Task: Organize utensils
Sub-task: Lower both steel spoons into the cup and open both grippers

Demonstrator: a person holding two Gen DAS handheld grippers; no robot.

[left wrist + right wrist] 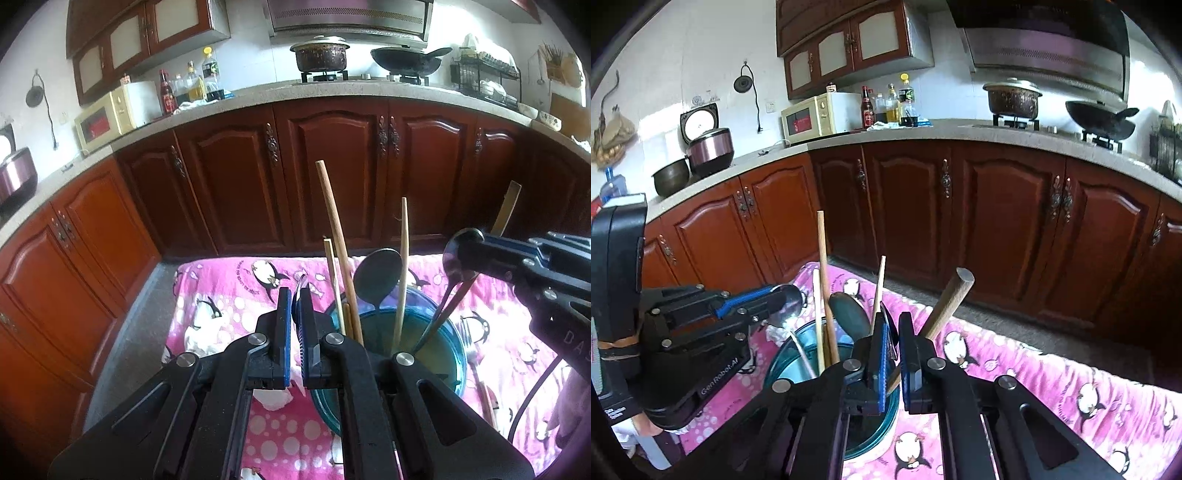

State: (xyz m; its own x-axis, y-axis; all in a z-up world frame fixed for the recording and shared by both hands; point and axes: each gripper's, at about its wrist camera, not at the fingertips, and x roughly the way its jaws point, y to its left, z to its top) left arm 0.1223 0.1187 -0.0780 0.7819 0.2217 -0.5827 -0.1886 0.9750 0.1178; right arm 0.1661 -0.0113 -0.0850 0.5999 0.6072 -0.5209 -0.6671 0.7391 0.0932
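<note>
Closest to the lens, the left gripper [294, 295] sat nearly closed, its blue pads pinching the bowl end of a metal spoon [301, 282]. Only the rim of that spoon showed above the pads here. The right wrist view showed its thin handle slanting down into the teal bowl [454, 354].

The right gripper [892, 321] was just as narrow, clamped on a second spoon [460, 254]. This one was also taken by its bowl, with the handle pointing down inside the same teal bowl. Holding each spoon by the wide end likely let the slim handle go in first, between the things already standing there.

The teal bowl rested on the pink penguin cloth [229, 280] and served as the holder. A long wooden stick [334, 236], a thinner chopstick [402, 258] and a dark ladle [376, 277] leaned against its rim. A flat wooden handle [509, 210] leaned there too. They fanned outward because the bowl was wide and shallow.

A fork [471, 343] lay on the cloth just beside the bowl, not yet collected. The task looked well along. Both spoons seemed ready for release, and the risk was a tilted utensil tipping out.
</note>
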